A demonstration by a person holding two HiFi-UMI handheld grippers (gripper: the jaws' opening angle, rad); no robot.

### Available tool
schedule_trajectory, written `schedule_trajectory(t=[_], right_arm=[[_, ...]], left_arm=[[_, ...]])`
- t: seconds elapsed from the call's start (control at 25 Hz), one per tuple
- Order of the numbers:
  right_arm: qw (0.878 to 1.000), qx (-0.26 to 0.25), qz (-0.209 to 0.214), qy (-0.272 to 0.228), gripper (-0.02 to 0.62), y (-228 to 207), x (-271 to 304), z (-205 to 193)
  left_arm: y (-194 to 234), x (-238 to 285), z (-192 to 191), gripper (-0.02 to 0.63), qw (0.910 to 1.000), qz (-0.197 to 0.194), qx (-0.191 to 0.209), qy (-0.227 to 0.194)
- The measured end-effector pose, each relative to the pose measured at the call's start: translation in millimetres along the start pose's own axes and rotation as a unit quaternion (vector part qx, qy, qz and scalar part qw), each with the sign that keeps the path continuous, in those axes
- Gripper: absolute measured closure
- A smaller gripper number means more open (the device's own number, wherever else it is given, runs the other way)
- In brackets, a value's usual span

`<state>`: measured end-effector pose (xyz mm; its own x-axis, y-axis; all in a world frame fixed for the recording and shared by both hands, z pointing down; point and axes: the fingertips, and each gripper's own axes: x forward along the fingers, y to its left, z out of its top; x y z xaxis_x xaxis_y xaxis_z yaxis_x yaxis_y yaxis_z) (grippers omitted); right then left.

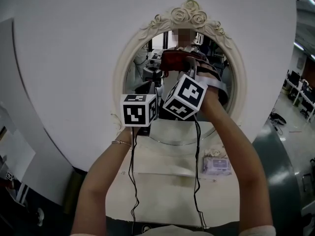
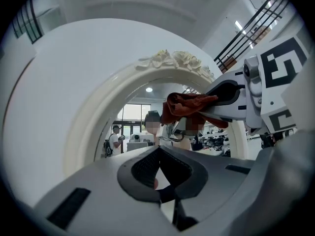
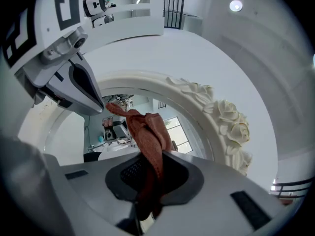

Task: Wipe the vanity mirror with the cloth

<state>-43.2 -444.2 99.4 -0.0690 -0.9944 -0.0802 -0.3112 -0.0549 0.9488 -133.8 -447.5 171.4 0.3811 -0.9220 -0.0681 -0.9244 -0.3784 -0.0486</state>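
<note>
Nearest the head camera are the person's two forearms, reaching up from the bottom edge, with a thin bracelet (image 1: 120, 142) on the left wrist. The left gripper (image 2: 157, 170) is raised in front of the lower left part of the vanity mirror (image 1: 123, 68). Its fingers (image 2: 142, 168) are pressed together with nothing between them.

Just to its right and a little higher, the right gripper (image 3: 147, 181) points at the upper middle of the glass. Its fingers (image 3: 125, 173) are clamped on the cloth (image 3: 147, 134), a rust-red rag. The cloth runs down between the two pads and bunches out ahead of the tips toward the glass. Whether it touches the glass cannot be told.

The mirror is oval, in a cream frame with moulded roses (image 1: 189, 13) at the top. Below it on the pale desk (image 1: 123, 191), to the right, lies a small flat packet (image 1: 216, 165).
</note>
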Motion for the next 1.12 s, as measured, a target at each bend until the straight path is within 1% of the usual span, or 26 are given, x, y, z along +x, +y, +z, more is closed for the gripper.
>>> schedule_trajectory(t=[0.12, 0.32, 0.48, 0.8, 1.12], right_arm=[[1.0, 0.008, 0.021, 0.008, 0.532, 26.4, 0.9, -8.9], [0.999, 0.015, 0.049, 0.013, 0.532, 65.4, -2.1, -21.2], [0.996, 0.024, 0.08, 0.017, 0.532, 99.2, -6.2, -34.2], [0.99, 0.024, 0.136, 0.032, 0.532, 171.9, -13.3, -57.3], [0.98, 0.017, 0.194, 0.047, 0.532, 250.8, -20.0, -79.9]], left_arm=[[-2.7, -2.1, -25.5, 0.595, 0.9999, 0.001, -0.007, 0.016], [-8.9, -5.3, -67.0, 0.595, 0.9992, 0.009, 0.001, 0.038], [-16.9, -8.9, -102.2, 0.595, 0.998, 0.008, -0.002, 0.063], [-25.3, -21.5, -179.6, 0.595, 0.9922, 0.006, -0.03, 0.121], [-27.9, -34.0, -242.7, 0.595, 0.9852, 0.004, -0.042, 0.166]])
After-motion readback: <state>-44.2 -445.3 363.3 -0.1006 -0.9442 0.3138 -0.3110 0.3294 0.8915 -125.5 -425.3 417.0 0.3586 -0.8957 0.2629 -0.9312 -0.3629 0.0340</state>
